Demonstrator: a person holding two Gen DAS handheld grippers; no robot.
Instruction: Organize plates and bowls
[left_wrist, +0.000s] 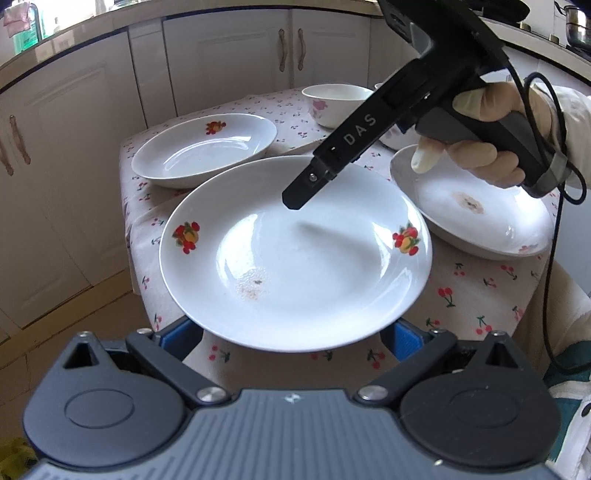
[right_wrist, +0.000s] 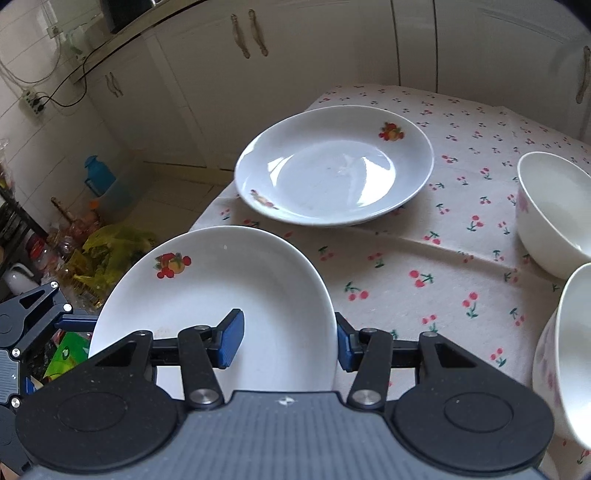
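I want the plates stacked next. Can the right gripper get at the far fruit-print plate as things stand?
Probably yes: the right gripper is open, its jaws straddling the rim of the near plate, and the far plate lies uncovered ahead across bare tablecloth.

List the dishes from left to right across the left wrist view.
Far plate with one fruit print → big plate with two fruit prints, over the left tongs → white bowl with a pink flower → stained plate on the right.
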